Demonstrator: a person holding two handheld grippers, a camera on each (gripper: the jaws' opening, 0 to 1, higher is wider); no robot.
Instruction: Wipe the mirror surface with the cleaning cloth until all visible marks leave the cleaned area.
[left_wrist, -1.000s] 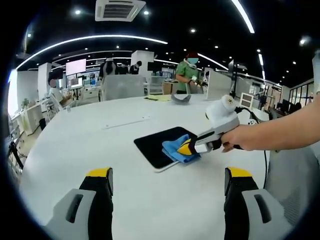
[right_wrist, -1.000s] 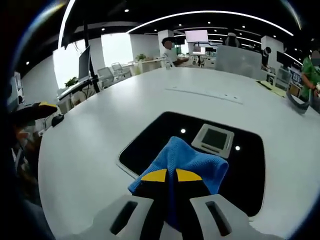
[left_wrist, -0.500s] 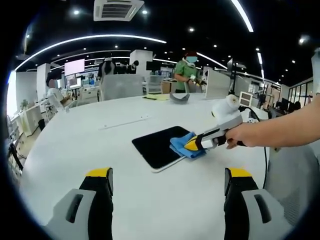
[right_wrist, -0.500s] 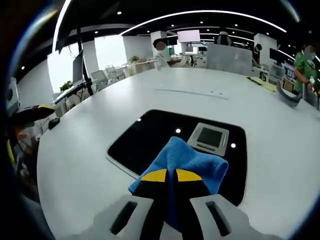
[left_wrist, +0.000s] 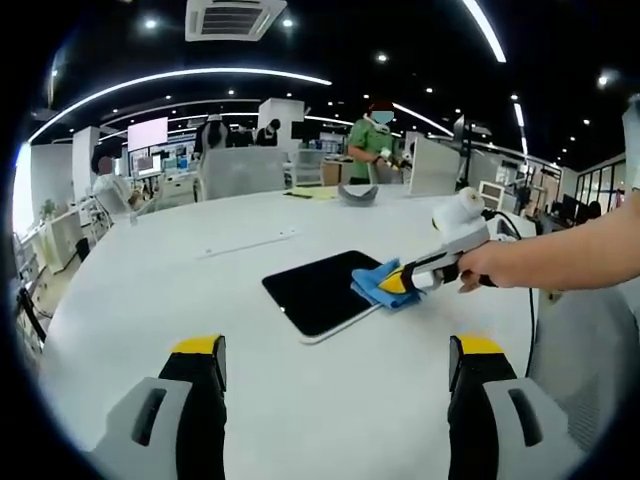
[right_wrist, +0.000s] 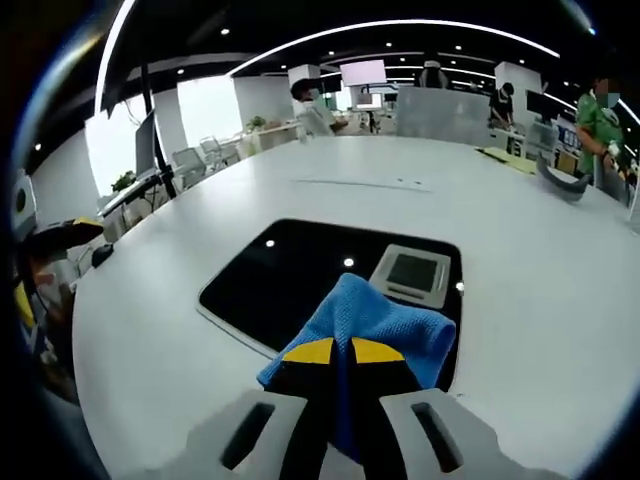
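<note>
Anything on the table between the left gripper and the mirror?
No: in the left gripper view, bare white table runs from the open left gripper to the mirror.

A large white bench (left_wrist: 150, 300) with a rounded edge is seen. A dark rectangular mirror (left_wrist: 315, 290) lies flat on it, well in from the edges. A grey curved object (left_wrist: 358, 193) and yellow papers (left_wrist: 315, 194) are set near the far edge.
</note>
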